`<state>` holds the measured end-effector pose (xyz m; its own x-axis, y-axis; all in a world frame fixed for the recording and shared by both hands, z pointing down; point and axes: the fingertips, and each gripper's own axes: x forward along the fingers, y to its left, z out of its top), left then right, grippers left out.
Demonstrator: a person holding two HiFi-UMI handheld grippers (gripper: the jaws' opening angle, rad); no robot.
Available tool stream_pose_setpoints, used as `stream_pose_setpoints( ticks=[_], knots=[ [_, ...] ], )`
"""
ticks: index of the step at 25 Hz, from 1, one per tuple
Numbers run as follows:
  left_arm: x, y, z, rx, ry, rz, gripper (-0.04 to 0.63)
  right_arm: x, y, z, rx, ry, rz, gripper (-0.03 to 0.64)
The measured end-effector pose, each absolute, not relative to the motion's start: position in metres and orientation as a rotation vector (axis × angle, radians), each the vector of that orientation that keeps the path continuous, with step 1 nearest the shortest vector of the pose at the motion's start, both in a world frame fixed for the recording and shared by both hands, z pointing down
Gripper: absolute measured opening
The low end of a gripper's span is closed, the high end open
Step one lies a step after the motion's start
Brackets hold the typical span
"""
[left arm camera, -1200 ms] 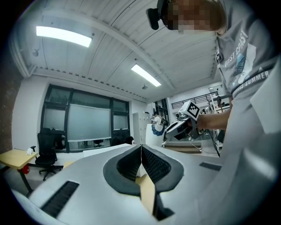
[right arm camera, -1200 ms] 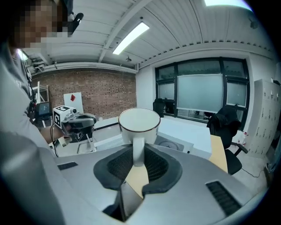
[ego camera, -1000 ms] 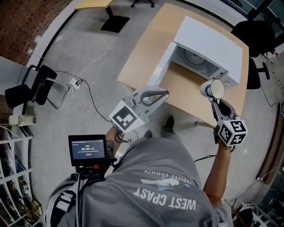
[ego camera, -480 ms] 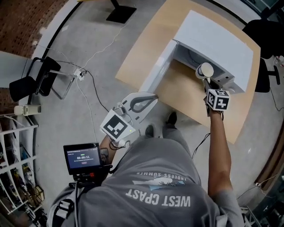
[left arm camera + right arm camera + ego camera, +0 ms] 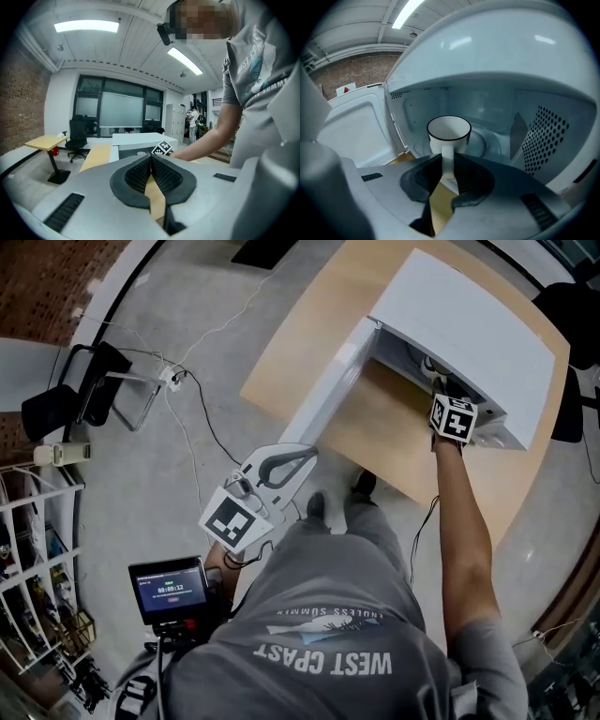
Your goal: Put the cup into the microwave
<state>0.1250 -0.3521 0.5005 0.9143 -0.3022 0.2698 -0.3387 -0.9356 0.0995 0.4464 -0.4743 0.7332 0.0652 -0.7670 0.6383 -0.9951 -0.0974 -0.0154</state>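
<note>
**Spotter:** Where's the cup?

**Operator:** The cup point(image 5: 449, 131) is upright with its mouth up. It's white with a dark rim and sits right ahead of my right gripper point(image 5: 448, 165). Its handle point(image 5: 447, 155) points back at me and runs straight in between the two jaws, which pinch it from either side. The body of the cup stands clear, beyond the fingertips.

**Spotter:** Is it inside yet?

**Operator:** Yes, it's inside the mouth of the microwave point(image 5: 469, 324), at the near edge of the glass plate point(image 5: 486, 140). I can't tell whether its base touches the plate or hangs just over it. The perforated wall point(image 5: 546, 136) is off to the cup's right. The door point(image 5: 351, 126) stands swung open on the left.

**Spotter:** What does the head view show?

**Operator:** The marker cube point(image 5: 453, 418) on that gripper sits at the oven's opening, with my arm stretched across the wooden table point(image 5: 300, 352).

**Spotter:** And the other one?

**Operator:** The left gripper point(image 5: 302, 457) is well apart from all that, held near my body off the table's edge. Its pads are pressed together with nothing between them.
</note>
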Motion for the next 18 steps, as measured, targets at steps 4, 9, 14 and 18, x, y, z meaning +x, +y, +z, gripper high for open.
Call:
stream_pose_setpoints(
  ticks=[4,9,14,18],
  knots=[
    [0.117,-0.355,0.502,2.909,-0.519,0.398,0.021,0.452,-0.49,0.736,1.964,-1.724,0.683,0.072],
    [0.106,-0.358,0.497,2.902,-0.529,0.396,0.021,0.45,-0.503,0.729,2.001,-1.696,0.673,0.072],
    [0.111,-0.357,0.509,2.893,-0.53,0.41,0.021,0.459,-0.505,0.738,2.021,-1.69,0.638,0.074],
    [0.109,-0.358,0.509,2.891,-0.528,0.411,0.021,0.459,-0.507,0.736,2.018,-1.686,0.612,0.074]
  ],
)
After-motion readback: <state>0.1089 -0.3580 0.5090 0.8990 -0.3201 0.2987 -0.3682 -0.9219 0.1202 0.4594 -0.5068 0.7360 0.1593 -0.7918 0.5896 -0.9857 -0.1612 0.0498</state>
